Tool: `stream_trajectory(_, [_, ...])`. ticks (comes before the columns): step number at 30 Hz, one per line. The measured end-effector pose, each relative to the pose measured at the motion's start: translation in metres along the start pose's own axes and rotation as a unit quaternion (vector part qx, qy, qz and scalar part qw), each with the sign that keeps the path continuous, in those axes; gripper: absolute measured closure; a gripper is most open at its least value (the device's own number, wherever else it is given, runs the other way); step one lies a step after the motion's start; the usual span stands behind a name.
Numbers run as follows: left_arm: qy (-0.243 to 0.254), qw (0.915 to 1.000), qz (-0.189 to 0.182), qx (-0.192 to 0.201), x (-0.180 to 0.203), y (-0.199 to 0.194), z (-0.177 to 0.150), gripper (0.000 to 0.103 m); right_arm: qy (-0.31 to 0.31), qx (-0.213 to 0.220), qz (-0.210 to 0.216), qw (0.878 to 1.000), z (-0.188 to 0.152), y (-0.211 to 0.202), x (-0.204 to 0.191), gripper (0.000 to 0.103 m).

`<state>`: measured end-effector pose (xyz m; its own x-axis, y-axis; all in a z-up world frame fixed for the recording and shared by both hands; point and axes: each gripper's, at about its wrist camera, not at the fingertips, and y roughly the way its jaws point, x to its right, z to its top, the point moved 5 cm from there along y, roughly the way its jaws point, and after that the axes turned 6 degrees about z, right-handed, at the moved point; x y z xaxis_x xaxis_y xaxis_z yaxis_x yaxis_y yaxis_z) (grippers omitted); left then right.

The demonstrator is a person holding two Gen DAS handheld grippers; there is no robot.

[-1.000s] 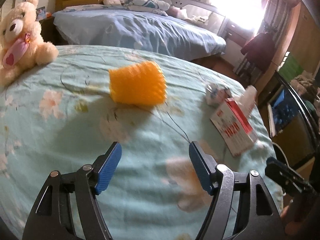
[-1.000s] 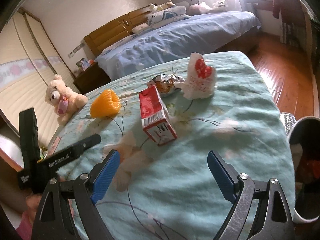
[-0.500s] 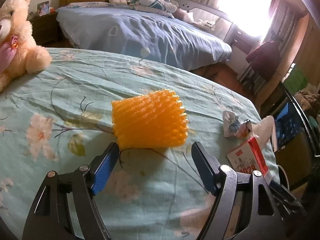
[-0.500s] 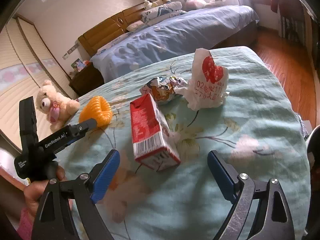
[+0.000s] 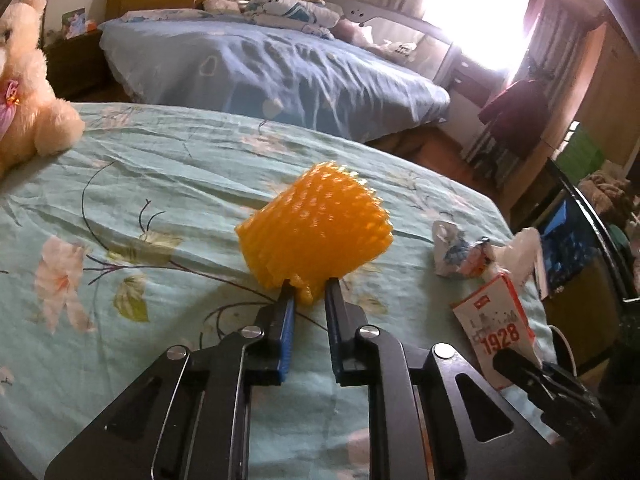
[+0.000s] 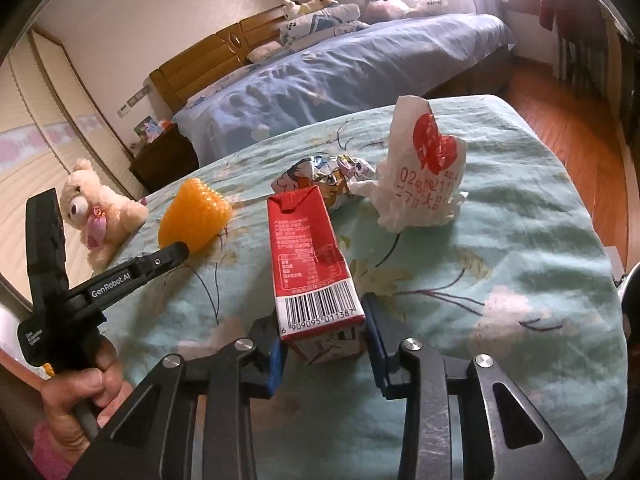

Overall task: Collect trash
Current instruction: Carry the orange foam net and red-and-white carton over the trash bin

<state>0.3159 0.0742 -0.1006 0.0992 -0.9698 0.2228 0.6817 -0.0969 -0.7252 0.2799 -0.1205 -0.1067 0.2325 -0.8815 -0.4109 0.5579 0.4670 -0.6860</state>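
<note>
The left tool (image 5: 307, 294) is closing on the orange foam net (image 5: 316, 236), and its two blue-padded fingers (image 5: 286, 312) are already pinching the near, lower edge of that net, which is bunching up between them. The net is sitting on the bed with the green flowered sheet (image 5: 168, 184), and I am taking the net as the landmark for everything else. In the left wrist view, the crumpled foil wrapper (image 5: 460, 250) is lying to the right of the net, well apart from it, and the red and white carton (image 5: 496, 322) is lying nearer the camera than the wrapper, further right still. The cream teddy bear (image 5: 28, 92) is sitting far to the left of the net, at the edge of the sheet.

The right tool (image 6: 324, 334) is closing around the near end of the carton (image 6: 310, 248); its left pad is touching the barcode end, while whether the right pad is pressing the carton yet I cannot tell. In the right wrist view, the white plastic bag with red print (image 6: 424, 172) is standing to the right of the net (image 6: 194, 214), beyond the carton and just beside the wrapper (image 6: 324, 174). A hand (image 6: 80, 400) is gripping the handle of the left tool (image 6: 176, 250), whose tip is meeting the net.
</note>
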Motion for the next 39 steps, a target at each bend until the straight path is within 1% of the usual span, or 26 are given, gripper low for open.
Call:
stream_trajectory(5, [0.000, 0.9998, -0.018, 0.001, 0.010, -0.019, -0.013, 0.091, 0.001, 0.004, 0.006, 1.000, -0.007, -0.014, 0.002, 0.069])
stream_trajectory(8, [0.006, 0.9996, -0.028, -0.001, 0.022, -0.032, -0.027, 0.091, 0.004, 0.008, 0.008, 1.000, -0.012, -0.025, 0.004, 0.069])
stream_trajectory(13, [0.027, 0.9987, -0.042, -0.005, 0.049, -0.054, -0.055, 0.091, 0.010, 0.014, 0.007, 1.000, -0.021, -0.043, 0.008, 0.069])
stream_trajectory(19, [0.053, 0.9971, -0.054, -0.008, 0.076, -0.072, -0.078, 0.091, 0.023, 0.025, -0.001, 0.999, -0.033, -0.068, 0.022, 0.069])
stream_trajectory(23, [0.065, 0.9960, -0.060, -0.016, 0.091, -0.076, -0.086, 0.091, 0.039, 0.034, -0.007, 0.999, -0.042, -0.083, 0.034, 0.069])
stream_trajectory(31, [0.095, 0.9932, -0.066, -0.015, 0.123, -0.086, -0.100, 0.091, 0.056, 0.053, -0.020, 0.997, -0.052, -0.111, 0.054, 0.069])
stream_trajectory(39, [0.126, 0.9892, -0.073, -0.016, 0.150, -0.093, -0.114, 0.091, 0.070, 0.064, -0.027, 0.995, -0.061, -0.128, 0.070, 0.069])
